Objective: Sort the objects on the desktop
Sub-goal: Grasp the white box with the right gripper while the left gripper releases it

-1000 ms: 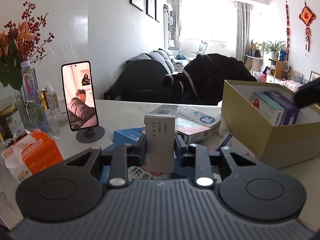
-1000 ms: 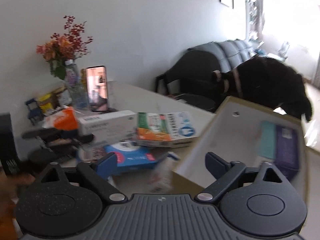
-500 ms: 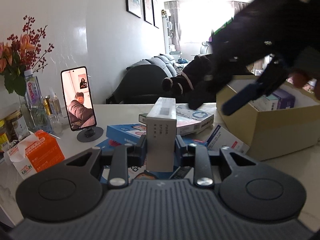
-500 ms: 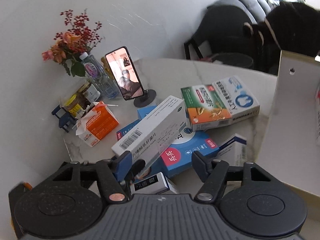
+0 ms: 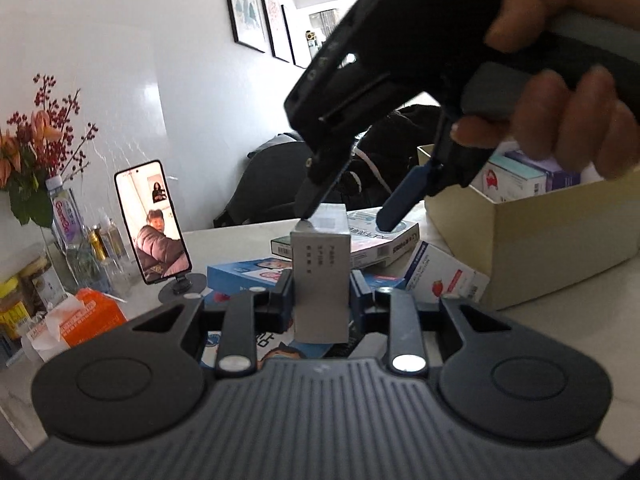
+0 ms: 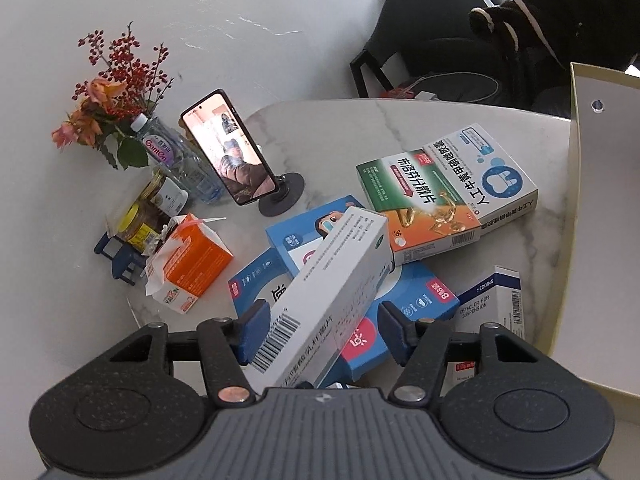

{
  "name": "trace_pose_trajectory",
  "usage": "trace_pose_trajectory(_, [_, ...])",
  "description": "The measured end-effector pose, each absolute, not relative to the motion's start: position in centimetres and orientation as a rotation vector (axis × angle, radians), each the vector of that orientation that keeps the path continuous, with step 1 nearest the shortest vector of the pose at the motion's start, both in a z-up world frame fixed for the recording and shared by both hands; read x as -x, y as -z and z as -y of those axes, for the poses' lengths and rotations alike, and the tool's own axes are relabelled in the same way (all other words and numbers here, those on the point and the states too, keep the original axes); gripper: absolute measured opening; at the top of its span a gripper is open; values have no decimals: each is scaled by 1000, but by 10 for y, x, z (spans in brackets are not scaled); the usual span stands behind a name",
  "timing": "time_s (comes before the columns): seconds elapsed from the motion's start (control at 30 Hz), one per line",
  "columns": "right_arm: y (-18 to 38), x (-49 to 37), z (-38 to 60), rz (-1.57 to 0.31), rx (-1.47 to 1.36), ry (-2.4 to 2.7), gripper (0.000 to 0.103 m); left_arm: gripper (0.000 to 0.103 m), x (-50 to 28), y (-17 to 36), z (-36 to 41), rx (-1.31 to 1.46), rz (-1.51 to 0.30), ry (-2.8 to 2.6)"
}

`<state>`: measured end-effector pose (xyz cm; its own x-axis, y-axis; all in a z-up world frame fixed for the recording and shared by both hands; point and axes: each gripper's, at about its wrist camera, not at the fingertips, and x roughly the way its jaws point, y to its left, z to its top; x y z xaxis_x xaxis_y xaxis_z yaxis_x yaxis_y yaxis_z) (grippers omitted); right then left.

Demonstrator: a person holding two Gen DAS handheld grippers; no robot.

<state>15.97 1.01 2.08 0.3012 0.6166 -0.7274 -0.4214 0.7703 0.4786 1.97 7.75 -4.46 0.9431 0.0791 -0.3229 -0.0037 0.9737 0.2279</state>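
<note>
The left gripper (image 5: pixel 322 300) clamps a long white box (image 5: pixel 320 280) lengthwise, its far end between the wide-open right gripper's (image 6: pixel 320 330) fingers, above the table's middle.

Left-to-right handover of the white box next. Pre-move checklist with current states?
1. left gripper shut on white box: ok.
2. right gripper open: ok.
3. Right fingers straddle the white box, one each side: ok.
4. Right grip closed on the white box: not ok, gap visible at one finger.
5. cardboard box open on top: ok; free room inside: cannot tell, packs already in it.
6. phone on stand clear of both grippers: ok, it stands off to the side.
</note>
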Motion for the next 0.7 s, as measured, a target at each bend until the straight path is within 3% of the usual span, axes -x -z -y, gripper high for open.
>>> trace_pose_trajectory(0.13, [-21, -164, -11, -1075, -226, -690, 62, 26, -17, 46, -72, -263, -328, -34])
trace_pose_trajectory(0.4, [-14, -166, -16, -1114, -234, -670, 49, 27, -12, 47, -74, -239, -332, 47])
trace_pose_trajectory(0.7, [-15, -167, -6, -1118, -268, -666, 33, 37, -9, 49, -81, -190, -353, 120])
